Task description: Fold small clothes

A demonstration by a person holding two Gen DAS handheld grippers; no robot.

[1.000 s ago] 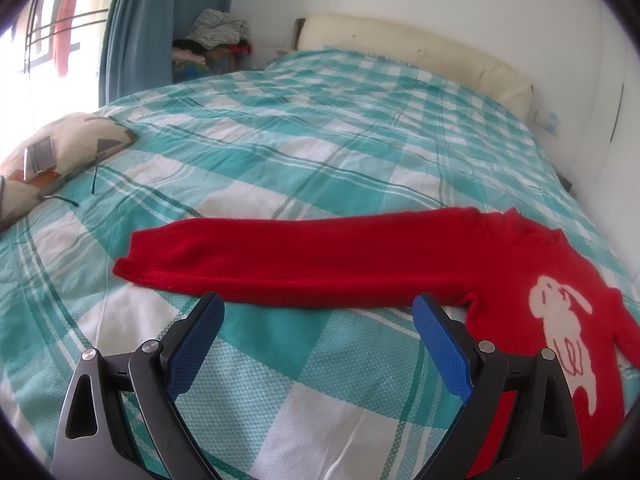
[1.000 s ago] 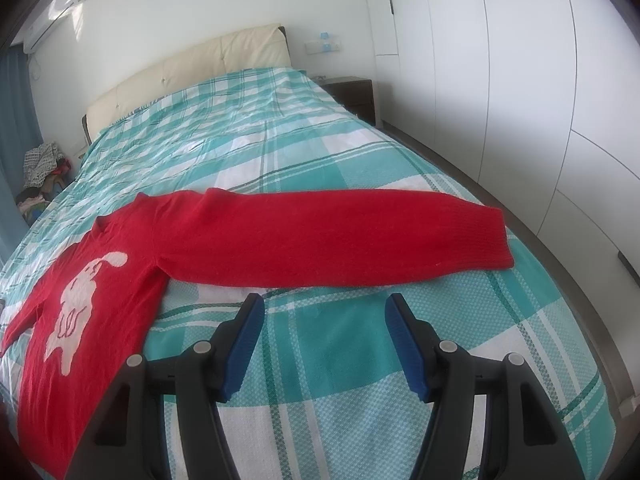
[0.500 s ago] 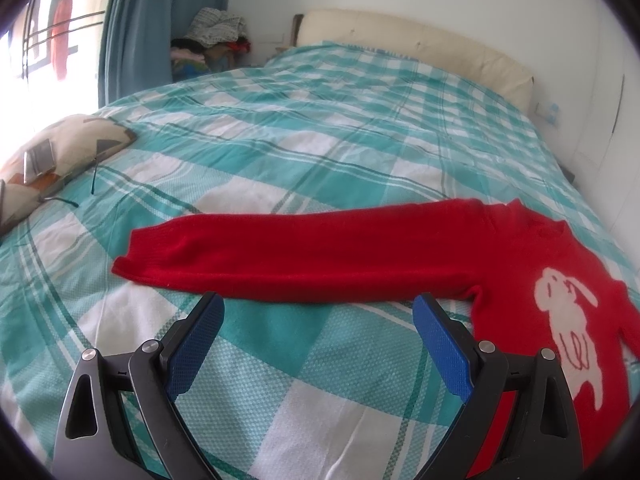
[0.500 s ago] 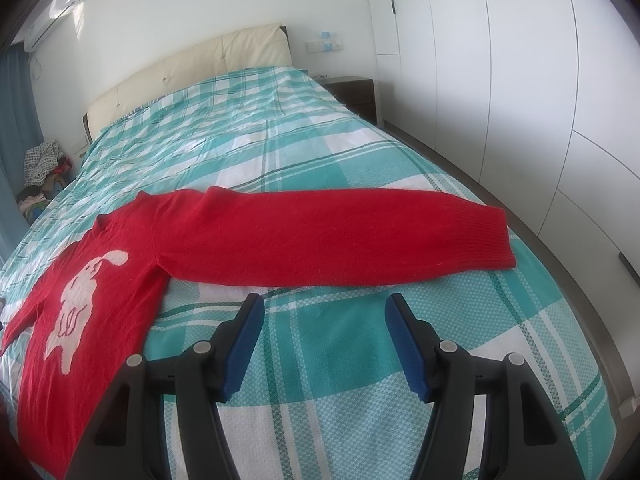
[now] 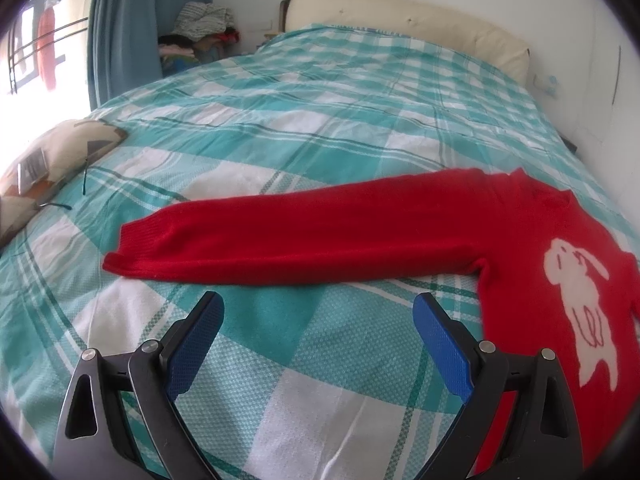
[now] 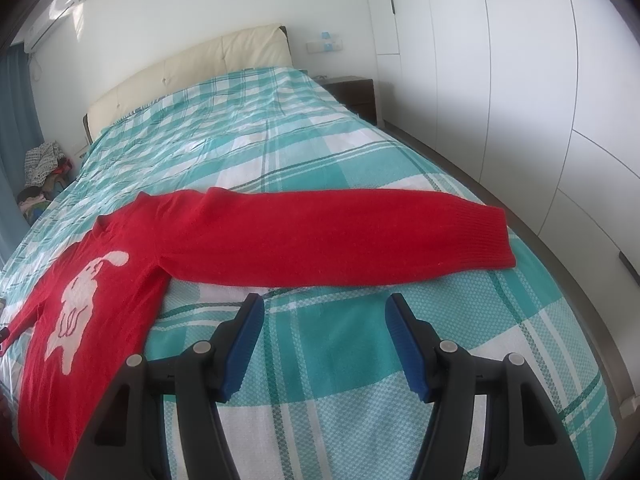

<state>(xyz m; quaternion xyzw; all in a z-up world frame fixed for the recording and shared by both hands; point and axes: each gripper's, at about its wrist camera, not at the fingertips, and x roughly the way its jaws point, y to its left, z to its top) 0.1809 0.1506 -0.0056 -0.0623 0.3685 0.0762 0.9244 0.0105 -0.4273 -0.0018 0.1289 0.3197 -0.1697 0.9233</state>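
Getting ready to fold: red bunny sweater (image 5: 400, 232) lying flat on the checked bed (image 5: 320, 120), sleeves out. Left gripper (image 5: 318, 318) and right gripper (image 6: 324, 316) hanging wide open, empty. Probably needing sleeve-end grabs next.

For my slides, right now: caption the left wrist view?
Open left gripper hovers before red sweater sleeve on checked bedspread.

I see a bed under a teal-and-white plaid cover (image 5: 320, 128) with a cream padded headboard (image 6: 192, 68). A patterned cushion (image 5: 52, 164) lies at its left edge, near a blue curtain (image 5: 132, 20) and a heap of clothes (image 5: 200, 24). White wardrobe doors (image 6: 520, 80) and a dark nightstand (image 6: 356, 92) line the right side.
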